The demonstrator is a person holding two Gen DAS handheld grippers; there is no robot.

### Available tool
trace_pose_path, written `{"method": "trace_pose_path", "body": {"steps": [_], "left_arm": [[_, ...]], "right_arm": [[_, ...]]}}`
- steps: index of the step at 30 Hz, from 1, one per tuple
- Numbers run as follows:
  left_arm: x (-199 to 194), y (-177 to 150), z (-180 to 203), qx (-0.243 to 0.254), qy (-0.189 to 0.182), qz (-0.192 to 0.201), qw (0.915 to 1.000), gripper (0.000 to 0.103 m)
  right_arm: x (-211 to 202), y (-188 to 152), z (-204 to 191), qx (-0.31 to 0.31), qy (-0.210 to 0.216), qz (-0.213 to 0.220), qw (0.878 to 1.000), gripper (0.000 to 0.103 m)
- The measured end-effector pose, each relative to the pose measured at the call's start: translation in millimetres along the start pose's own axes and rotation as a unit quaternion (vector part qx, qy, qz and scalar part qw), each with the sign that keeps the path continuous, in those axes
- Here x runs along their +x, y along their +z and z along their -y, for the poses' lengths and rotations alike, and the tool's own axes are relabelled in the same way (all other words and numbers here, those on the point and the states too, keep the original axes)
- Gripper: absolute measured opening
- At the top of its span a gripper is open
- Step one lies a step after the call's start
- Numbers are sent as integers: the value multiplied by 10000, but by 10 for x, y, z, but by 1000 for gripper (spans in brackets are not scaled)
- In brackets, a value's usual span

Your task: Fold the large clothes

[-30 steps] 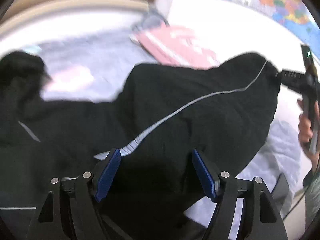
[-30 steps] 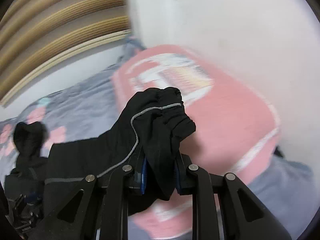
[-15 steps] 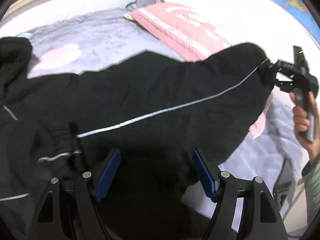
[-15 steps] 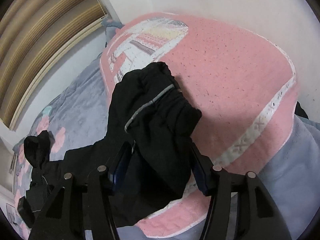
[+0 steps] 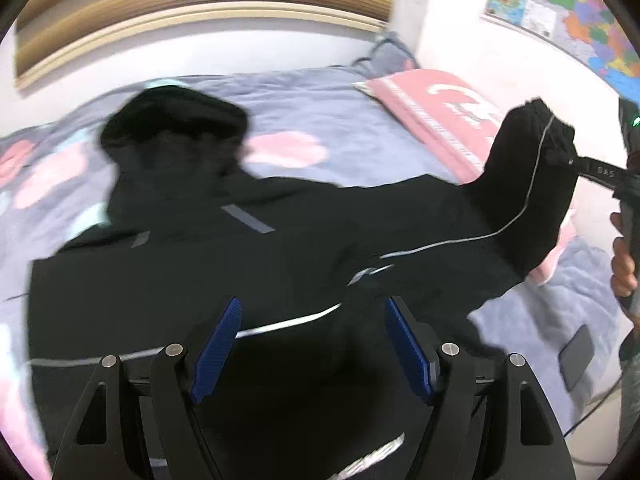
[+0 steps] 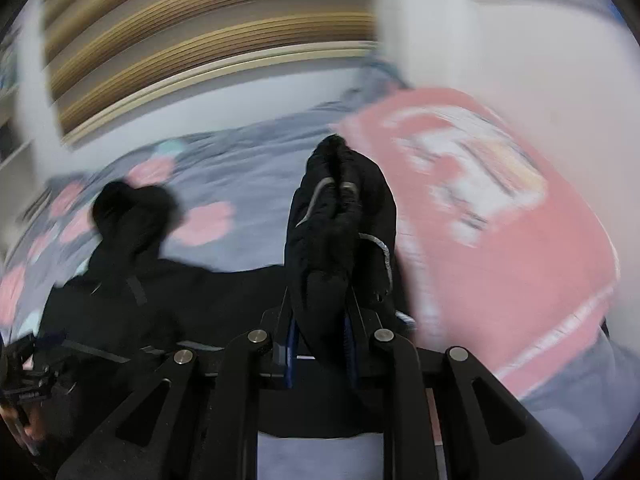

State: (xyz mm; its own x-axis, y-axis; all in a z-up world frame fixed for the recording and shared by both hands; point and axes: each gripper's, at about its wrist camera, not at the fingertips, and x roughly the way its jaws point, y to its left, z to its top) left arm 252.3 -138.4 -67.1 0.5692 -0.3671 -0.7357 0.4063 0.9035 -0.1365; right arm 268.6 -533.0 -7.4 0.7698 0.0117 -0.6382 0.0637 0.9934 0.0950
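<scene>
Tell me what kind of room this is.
Most likely a bedroom. The black garment lies on a bed with a grey-blue floral blanket and a pink pillow, with a colourful map on the wall.

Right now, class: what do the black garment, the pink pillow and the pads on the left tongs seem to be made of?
Black garment: soft matte knit, probably; limp, with grey piping.
Pink pillow: towelling-like cloth, printed; blurred, unsure.
Pads on left tongs: blue ribbed rubber or plastic.
</scene>
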Motion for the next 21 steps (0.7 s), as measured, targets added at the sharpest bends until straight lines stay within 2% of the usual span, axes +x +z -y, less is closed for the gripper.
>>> {"method": "trace_pose_path", "body": {"steps": [7, 11, 14, 16, 21], "left_arm": [[-618, -335, -665, -460, 323, 322, 9979, 75], [-817, -584, -975, -722, 496, 462, 9951, 75], [-983, -789, -1234, -930, 766, 630, 9907, 75], [-973, -870, -1351, -1053, 725, 571, 9902, 75], [-880, -1049, -1569, -1201, 726, 369, 9894, 75]], "right_arm": [[65, -108, -1650, -972, 653, -171, 9930, 22], [369, -348, -2443, -1270, 986, -556, 9854, 22], [676, -562, -2781, -1318, 1081, -844, 9817, 22], [956, -763, -2959, -1329, 1060, -1097, 9793, 22], [1472, -1160, -3039, -1176, 994, -1611, 9749, 25]]}}
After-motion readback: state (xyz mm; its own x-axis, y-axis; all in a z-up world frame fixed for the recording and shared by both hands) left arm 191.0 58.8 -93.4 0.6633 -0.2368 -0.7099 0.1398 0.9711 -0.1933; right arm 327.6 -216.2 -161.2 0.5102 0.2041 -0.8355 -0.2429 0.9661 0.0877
